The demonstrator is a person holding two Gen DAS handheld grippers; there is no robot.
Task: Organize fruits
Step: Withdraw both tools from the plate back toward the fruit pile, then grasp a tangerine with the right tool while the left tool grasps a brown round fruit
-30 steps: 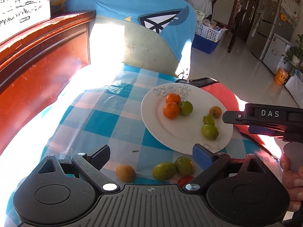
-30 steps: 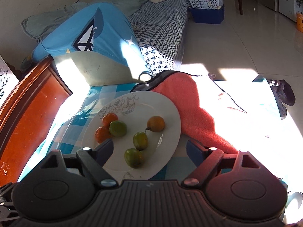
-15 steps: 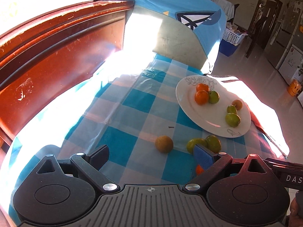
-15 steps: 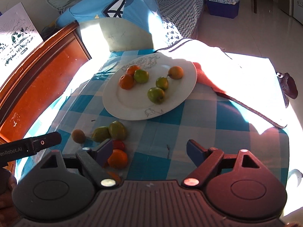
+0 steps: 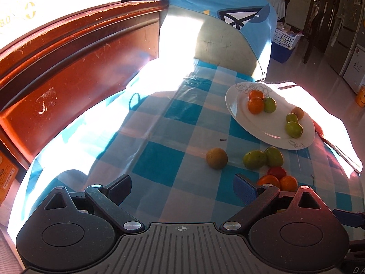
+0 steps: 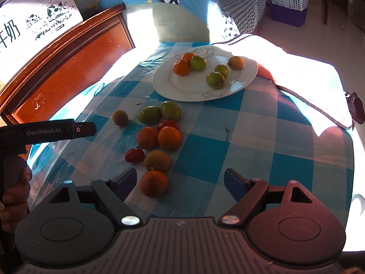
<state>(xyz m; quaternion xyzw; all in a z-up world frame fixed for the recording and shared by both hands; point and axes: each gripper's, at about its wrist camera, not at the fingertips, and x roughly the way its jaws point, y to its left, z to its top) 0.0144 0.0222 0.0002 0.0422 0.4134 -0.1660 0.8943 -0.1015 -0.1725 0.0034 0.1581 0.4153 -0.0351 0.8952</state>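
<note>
Loose fruits (image 6: 159, 134) on the blue-checked tablecloth (image 6: 262, 150), left to right: brown one, two green, oranges, two small red tomatoes, nearest orange (image 6: 153, 183) just ahead of the right gripper (image 6: 180, 181), jaws spread, nothing between; left gripper (image 5: 182, 188) also spread and empty. In the left wrist view its right finger hides part of the oranges (image 5: 277, 182). White plate (image 6: 241, 84) farther back holds two oranges, three green fruits, one brownish one.

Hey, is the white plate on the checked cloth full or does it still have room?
Still has room. The white plate holds six small fruits toward its far side; its near half is bare.
</note>
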